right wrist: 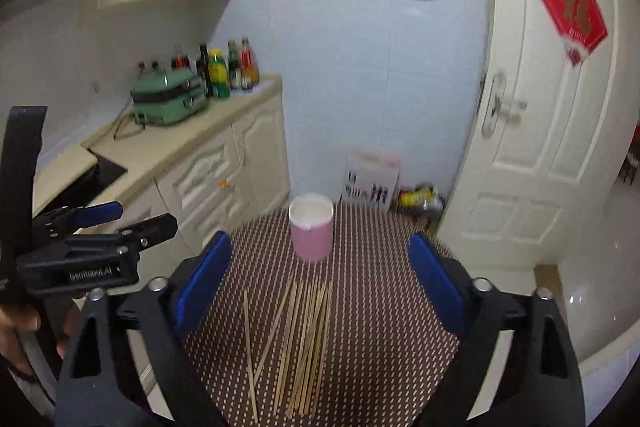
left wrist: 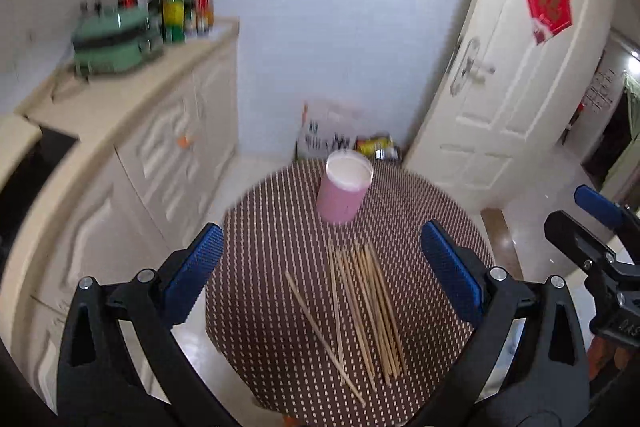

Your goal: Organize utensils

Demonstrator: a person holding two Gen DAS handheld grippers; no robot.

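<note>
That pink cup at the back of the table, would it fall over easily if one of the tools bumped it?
Probably. The pink cup stands upright, is taller than it is wide and looks empty, so it is likely light and tippy. The textured table mat may stop it sliding, which would make a high nudge tip it. On its side, its round body would likely roll.

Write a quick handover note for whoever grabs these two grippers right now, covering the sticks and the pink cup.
Left gripper: open, holding nothing, above the near side of the table.
Right gripper: open, holding nothing, also above the table.
Wooden sticks: all lying loose on the patterned table top, most in a rough bundle, two splayed off to the left.
Pink cup: upright beyond the sticks; no sticks visible in it.
Done: nothing yet.
Left: pick up the sticks and stand them in the cup.
</note>
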